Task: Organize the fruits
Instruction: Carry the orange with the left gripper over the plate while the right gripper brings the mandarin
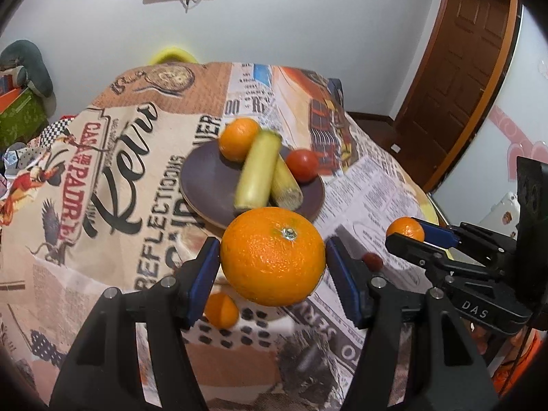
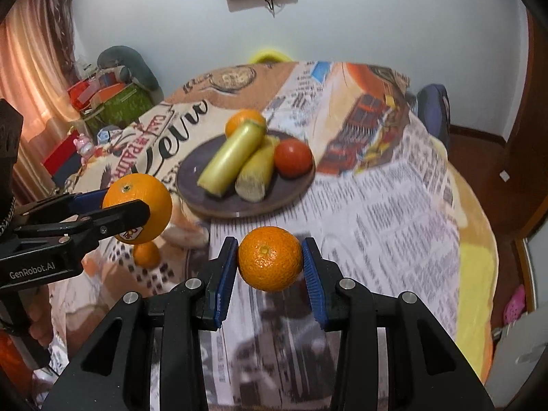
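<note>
Oranges (image 1: 272, 255) (image 2: 270, 258) held clear above tablecloth (image 2: 394, 222), plate (image 1: 205, 188) rim well beyond.

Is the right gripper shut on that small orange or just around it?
Shut on it. In the right wrist view both blue pads press the small orange, which hangs clear of the tablecloth between the right gripper fingers.

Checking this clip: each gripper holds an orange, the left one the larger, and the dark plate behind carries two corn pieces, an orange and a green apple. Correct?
Not quite. The round fruit beside the corn pieces on the dark plate is a red tomato, not a green apple; the right wrist view shows it plainly. The rest holds: the left gripper grips the larger orange, the right gripper the smaller orange.
</note>
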A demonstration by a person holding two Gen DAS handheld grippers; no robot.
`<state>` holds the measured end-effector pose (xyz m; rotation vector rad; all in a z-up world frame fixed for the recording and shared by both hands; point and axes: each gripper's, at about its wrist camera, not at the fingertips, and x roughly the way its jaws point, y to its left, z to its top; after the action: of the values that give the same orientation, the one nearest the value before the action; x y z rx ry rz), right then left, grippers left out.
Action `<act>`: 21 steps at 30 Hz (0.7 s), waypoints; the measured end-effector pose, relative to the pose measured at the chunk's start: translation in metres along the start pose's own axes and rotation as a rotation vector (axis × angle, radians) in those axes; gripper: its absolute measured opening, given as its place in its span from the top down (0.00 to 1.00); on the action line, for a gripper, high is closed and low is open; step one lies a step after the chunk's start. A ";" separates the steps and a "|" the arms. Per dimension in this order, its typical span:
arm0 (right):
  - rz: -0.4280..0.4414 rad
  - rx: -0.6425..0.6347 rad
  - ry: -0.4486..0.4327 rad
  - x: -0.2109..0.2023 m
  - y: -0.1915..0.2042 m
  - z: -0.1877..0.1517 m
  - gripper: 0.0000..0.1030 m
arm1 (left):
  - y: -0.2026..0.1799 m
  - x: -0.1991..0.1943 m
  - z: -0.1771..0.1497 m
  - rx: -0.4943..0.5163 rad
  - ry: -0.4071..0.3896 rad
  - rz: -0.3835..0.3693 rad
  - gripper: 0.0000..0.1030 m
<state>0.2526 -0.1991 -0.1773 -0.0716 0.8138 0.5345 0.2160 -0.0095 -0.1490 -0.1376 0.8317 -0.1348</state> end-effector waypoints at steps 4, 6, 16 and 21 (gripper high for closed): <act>0.001 -0.018 -0.030 0.000 0.004 0.016 0.66 | 0.009 -0.002 0.012 -0.008 -0.025 0.007 0.39; 0.001 -0.024 -0.043 0.002 0.006 0.024 0.66 | 0.014 -0.002 0.018 -0.011 -0.036 0.011 0.39; -0.008 -0.053 -0.084 0.013 0.011 0.057 0.66 | 0.038 0.008 0.047 -0.032 -0.072 0.022 0.39; -0.033 -0.065 -0.084 0.029 0.010 0.068 0.66 | 0.046 0.023 0.056 -0.037 -0.072 0.030 0.39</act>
<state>0.3092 -0.1604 -0.1495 -0.1217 0.7126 0.5299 0.2758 0.0360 -0.1361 -0.1635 0.7642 -0.0856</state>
